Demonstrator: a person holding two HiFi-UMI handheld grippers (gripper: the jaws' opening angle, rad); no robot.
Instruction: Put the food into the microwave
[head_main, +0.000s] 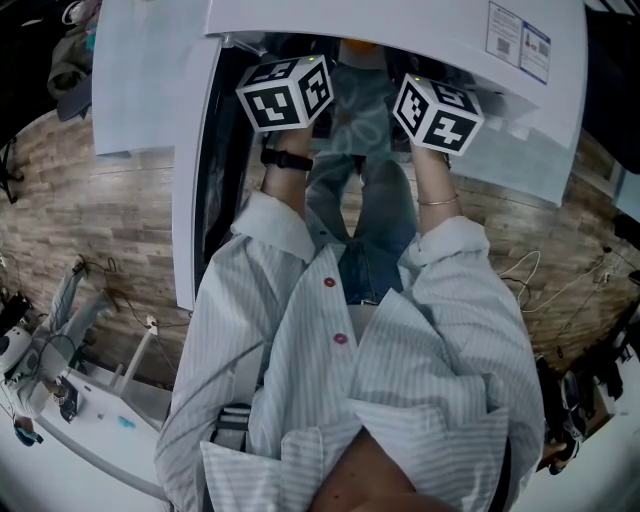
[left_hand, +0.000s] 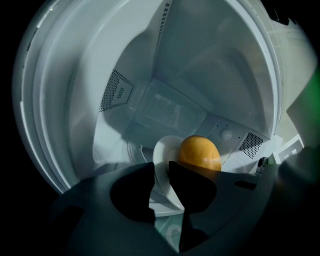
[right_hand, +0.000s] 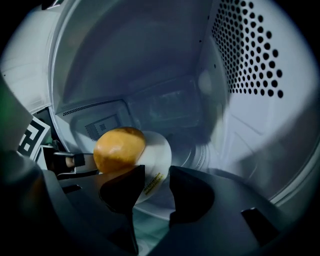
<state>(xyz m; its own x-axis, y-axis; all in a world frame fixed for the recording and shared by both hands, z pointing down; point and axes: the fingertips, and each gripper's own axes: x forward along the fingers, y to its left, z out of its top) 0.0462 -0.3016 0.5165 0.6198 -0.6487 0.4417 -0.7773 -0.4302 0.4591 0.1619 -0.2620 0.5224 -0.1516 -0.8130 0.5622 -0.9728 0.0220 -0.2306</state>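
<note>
An orange-yellow round bun (left_hand: 200, 152) lies on a small white plate (left_hand: 161, 155) inside the white microwave cavity (left_hand: 170, 107). In the left gripper view my left gripper (left_hand: 160, 175) has the plate's rim pinched between its jaws. In the right gripper view the bun (right_hand: 119, 149) and the plate (right_hand: 159, 150) show from the other side. There my right gripper (right_hand: 157, 180) stands open, with the rim against one jaw and a gap to the other. In the head view only the two marker cubes (head_main: 285, 92) (head_main: 437, 113) show; the jaws are hidden inside the oven.
The microwave's white top (head_main: 400, 30) covers the cavity from above, and its open door (head_main: 188, 200) stands at the left. A perforated side wall (right_hand: 250, 55) is close on the right. Wood floor (head_main: 90, 210) and cables (head_main: 560, 290) lie around.
</note>
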